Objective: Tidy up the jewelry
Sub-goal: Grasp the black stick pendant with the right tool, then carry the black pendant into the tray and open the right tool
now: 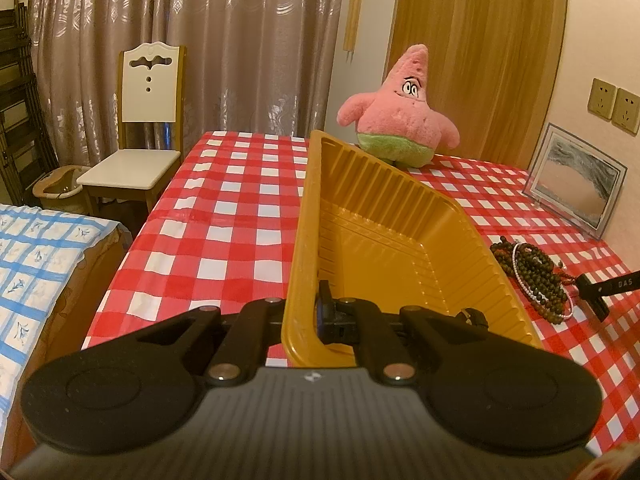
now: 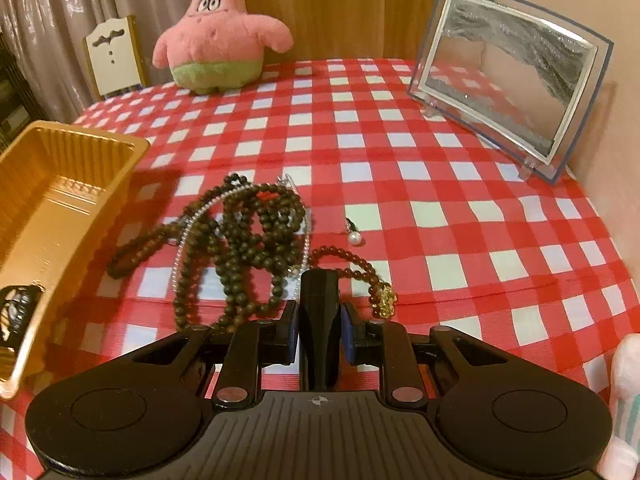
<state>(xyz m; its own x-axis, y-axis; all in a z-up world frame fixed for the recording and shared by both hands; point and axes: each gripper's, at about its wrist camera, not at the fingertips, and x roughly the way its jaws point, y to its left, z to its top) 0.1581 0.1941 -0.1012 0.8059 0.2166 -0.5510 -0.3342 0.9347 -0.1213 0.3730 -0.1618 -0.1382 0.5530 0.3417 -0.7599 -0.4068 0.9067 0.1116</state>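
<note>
My left gripper (image 1: 306,316) is shut on the near wall of a gold plastic tray (image 1: 308,200), which looks tilted up over the checked cloth. The tray (image 2: 60,200) lies left in the right wrist view, and nothing shows inside it. A heap of dark bead strands (image 2: 248,240) with a clear bead strand (image 2: 192,220) lies right of it. A dark red bracelet with a gold charm (image 2: 382,296) and a pearl pin (image 2: 354,236) are nearby. My right gripper (image 2: 320,320) is shut on a black tapered piece (image 2: 320,292), just short of the beads (image 1: 532,276).
A pink star plush (image 2: 216,40) stands at the table's far side. A glass sand-picture frame (image 2: 508,80) stands at the right by the wall. A chair (image 1: 144,128) and a bed with a blue checked cover (image 1: 40,264) lie left of the table. A black lettered bar (image 1: 608,286) reaches in beside the beads.
</note>
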